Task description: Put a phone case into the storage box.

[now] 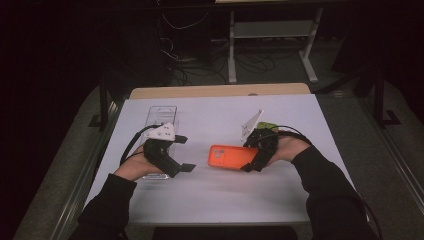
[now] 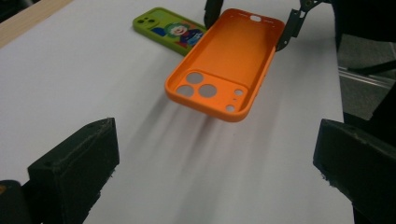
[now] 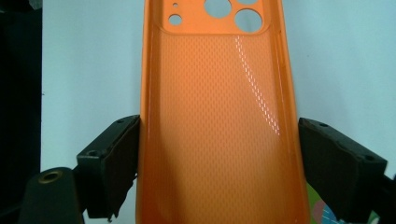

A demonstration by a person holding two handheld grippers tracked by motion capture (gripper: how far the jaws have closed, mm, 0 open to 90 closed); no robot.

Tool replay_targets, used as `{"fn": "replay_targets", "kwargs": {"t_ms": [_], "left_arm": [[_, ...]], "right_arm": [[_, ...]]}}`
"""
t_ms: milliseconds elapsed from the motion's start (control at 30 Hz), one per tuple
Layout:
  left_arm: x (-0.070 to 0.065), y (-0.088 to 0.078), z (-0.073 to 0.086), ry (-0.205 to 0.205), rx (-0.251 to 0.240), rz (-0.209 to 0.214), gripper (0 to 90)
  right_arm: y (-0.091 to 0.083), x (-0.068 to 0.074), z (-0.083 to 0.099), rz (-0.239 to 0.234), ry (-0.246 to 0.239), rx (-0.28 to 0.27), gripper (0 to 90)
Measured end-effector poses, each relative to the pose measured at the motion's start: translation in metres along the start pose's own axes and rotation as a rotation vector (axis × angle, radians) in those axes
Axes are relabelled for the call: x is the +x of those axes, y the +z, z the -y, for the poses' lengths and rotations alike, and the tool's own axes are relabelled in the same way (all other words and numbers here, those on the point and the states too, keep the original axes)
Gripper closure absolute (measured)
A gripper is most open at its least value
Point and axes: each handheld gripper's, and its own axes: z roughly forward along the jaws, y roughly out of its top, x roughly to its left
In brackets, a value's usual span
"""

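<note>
- An orange soft-plastic phone case (image 1: 231,156) is held by the right tongs (image 1: 256,153), clamped across its width near its lower end; one black pad is pressed on each long edge, as seen in the right gripper view.
- The orange case (image 2: 223,70) is carried clear of the white table (image 1: 215,195), with its shadow cast on the surface beneath it in the left gripper view; it lies between the two hands, just right of the table's middle.
- Its hollow inner side is turned upward: a raised rim runs round it, the inner floor (image 3: 219,121) is covered by a fine dotted texture, and a glossy streak of light is caught on it.
- At the far end from the grip a recessed camera block is cut with three large round holes and a few small ones.
- No brand, label or writing can be made out on the orange case.
- The left tongs (image 1: 184,153) are held wide open with nothing between the jaws, pointed toward the orange case and well apart from it.
- A green phone case with a printed cartoon clown-like figure (image 2: 169,30) lies flat on the table beyond the orange one, beside the right hand; no lettering can be read on it.
- A clear plastic tray (image 1: 161,116) lies on the table by the left hand (image 1: 137,169).
</note>
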Motion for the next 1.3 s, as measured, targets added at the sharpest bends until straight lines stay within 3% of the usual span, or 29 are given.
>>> {"fn": "replay_targets", "kwargs": {"t_ms": [267, 567, 833, 867, 1000, 1100, 1300], "left_arm": [[0.000, 0.020, -0.023, 0.069, 0.035, 0.082, 0.0], [-0.003, 0.042, -0.035, 0.132, 0.098, 0.150, 0.0], [-0.006, 0.062, -0.041, 0.184, 0.165, 0.177, 0.0], [-0.007, 0.064, -0.040, 0.177, 0.164, 0.179, 0.0], [-0.007, 0.071, -0.042, 0.225, 0.186, 0.192, 0.0], [-0.009, 0.076, -0.040, 0.199, 0.197, 0.200, 0.0], [-0.011, 0.083, -0.038, 0.213, 0.229, 0.208, 0.0]], "right_arm": [[-0.006, 0.002, 0.003, 0.003, -0.018, -0.012, 15.2], [-0.004, 0.005, 0.001, -0.009, -0.045, -0.008, 15.2], [0.000, 0.010, -0.004, -0.016, -0.069, -0.009, 15.2], [0.000, 0.011, -0.005, -0.017, -0.075, -0.008, 15.2], [0.000, 0.014, -0.008, -0.026, -0.086, -0.011, 15.2], [0.000, 0.016, -0.010, -0.023, -0.101, -0.013, 15.2], [-0.001, 0.020, -0.013, -0.025, -0.114, -0.018, 15.2]]}}
